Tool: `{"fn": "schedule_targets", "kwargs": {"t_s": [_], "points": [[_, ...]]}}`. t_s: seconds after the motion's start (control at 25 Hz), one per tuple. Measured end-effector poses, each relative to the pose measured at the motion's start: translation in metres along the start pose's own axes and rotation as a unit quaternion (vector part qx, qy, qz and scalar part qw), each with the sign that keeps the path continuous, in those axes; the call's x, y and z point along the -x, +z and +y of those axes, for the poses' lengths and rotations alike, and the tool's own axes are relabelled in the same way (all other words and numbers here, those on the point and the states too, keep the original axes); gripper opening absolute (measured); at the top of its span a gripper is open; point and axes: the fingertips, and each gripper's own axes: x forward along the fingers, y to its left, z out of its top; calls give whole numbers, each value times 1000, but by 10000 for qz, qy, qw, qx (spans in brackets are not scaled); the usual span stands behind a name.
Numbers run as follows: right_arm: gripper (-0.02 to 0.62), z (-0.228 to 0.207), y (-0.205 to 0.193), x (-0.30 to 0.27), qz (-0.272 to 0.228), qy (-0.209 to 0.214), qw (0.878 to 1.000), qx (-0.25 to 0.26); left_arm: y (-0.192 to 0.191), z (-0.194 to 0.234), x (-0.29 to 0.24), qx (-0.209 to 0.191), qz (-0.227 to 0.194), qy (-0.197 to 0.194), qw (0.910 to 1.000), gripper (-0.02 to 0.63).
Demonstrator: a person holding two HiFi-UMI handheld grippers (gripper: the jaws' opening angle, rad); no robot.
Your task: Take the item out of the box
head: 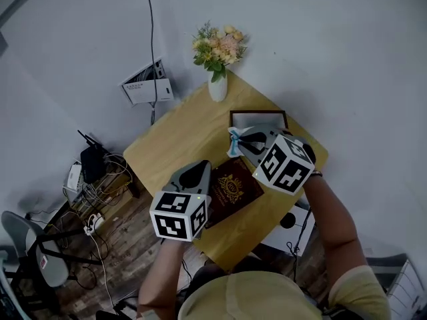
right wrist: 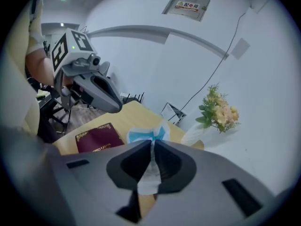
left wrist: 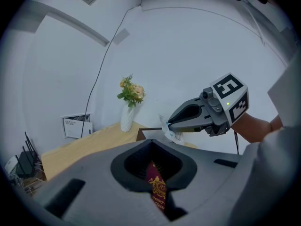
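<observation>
Right gripper: you have its jaws pressed onto the white-and-blue packet, pinching it at mid-length. The blue end stands past the tips and the white end trails back between the jaws.

The packet is lifted off the desk and hangs just above the near rim of the open box, clear of it.

The box sits by the desk's far right edge. The vase of flowers stands at the far corner.

Left gripper: your jaws are drawn together at the tips, nothing pinched. It hangs over the left edge of the maroon cover, which lies flat mid-desk; its gold crest shows through the slit behind the tips.
</observation>
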Motion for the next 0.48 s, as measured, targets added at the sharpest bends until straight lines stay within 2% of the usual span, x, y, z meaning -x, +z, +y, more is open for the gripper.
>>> {"fn": "schedule_targets", "kwargs": {"t_s": [0.24, 0.48], "points": [[43, 26, 8, 7, -446, -146, 9974, -541, -13, 7, 23, 128, -88, 164, 9997, 15], [43, 51, 14, 13, -795, -163, 9891, -1230, -26, 17, 47, 359, -157, 269, 9989, 15]]}}
